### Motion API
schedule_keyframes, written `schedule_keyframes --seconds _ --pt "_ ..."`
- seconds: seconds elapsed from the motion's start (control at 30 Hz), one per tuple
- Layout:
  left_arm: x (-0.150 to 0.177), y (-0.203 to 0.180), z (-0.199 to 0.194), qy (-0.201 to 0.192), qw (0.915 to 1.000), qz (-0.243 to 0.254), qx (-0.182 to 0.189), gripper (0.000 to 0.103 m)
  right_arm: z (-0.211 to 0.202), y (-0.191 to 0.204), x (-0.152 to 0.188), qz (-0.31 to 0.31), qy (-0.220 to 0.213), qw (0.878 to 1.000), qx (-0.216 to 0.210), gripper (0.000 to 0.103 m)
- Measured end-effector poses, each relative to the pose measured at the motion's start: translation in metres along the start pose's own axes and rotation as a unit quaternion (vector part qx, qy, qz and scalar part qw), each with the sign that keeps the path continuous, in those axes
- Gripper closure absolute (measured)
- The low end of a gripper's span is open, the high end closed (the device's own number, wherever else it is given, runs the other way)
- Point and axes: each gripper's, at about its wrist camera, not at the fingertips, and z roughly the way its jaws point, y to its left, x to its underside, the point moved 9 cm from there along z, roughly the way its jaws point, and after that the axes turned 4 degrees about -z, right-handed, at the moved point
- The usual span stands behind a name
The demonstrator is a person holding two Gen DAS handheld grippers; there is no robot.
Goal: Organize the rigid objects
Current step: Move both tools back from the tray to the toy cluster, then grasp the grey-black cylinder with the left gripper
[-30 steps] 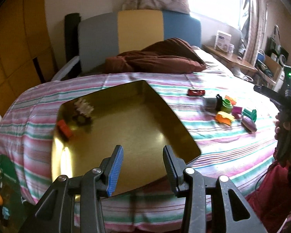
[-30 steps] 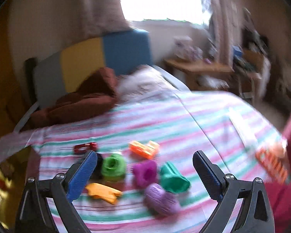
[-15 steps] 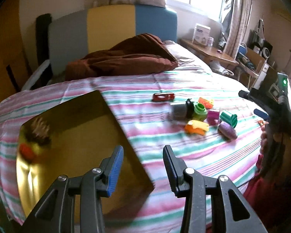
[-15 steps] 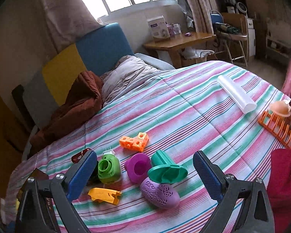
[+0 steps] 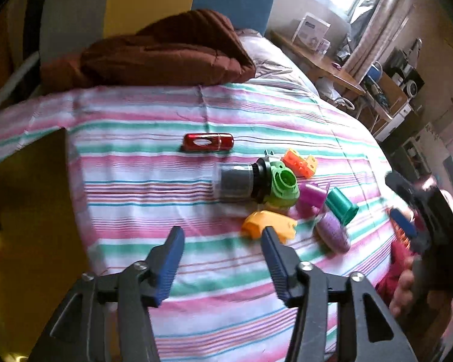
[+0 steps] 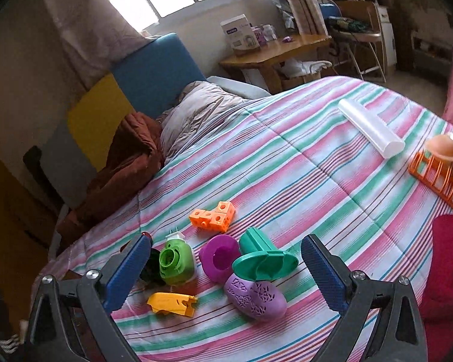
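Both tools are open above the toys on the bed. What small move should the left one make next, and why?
Probably ease the left tool forward and down over the yellow piece. Its jaws are open and empty, that piece lies nearest, just ahead of its right finger, and the gold tray sits close on its left for the drop.

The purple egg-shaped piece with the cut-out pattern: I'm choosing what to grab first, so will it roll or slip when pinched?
The purple egg-shaped piece lies on its rounded side, so a nudge would probably roll it. Its curved shell may squirt out of flat pads unless pinched across the middle. The cut-outs suggest it is hollow and light. The teal flanged piece seems to touch it and may shift too.
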Motion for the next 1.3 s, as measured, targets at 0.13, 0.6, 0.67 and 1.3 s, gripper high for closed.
schedule_keyframes --seconds 0.13,0.6,0.67,1.3 --pt "-0.010 -0.006 0.023 0.014 0.9999 -0.006 -0.004 0.032 0.001 -0.004 -0.001 0.016 0.004 1.000 -0.005 0.002" --pt "-0.044 -0.025 0.071 0.034 0.9980 -0.053 0.010 0.025 0.005 -0.008 0.000 0.033 0.012 0.999 -0.014 0.002" --pt "-0.046 -0.023 0.076 0.037 0.9974 -0.060 0.008 0.025 0.005 -0.009 0.000 0.035 0.013 0.999 -0.014 0.002" --pt "-0.028 0.001 0.088 0.033 0.9973 -0.061 -0.025 0.030 0.013 -0.019 0.000 0.061 0.029 0.997 -0.027 0.003"
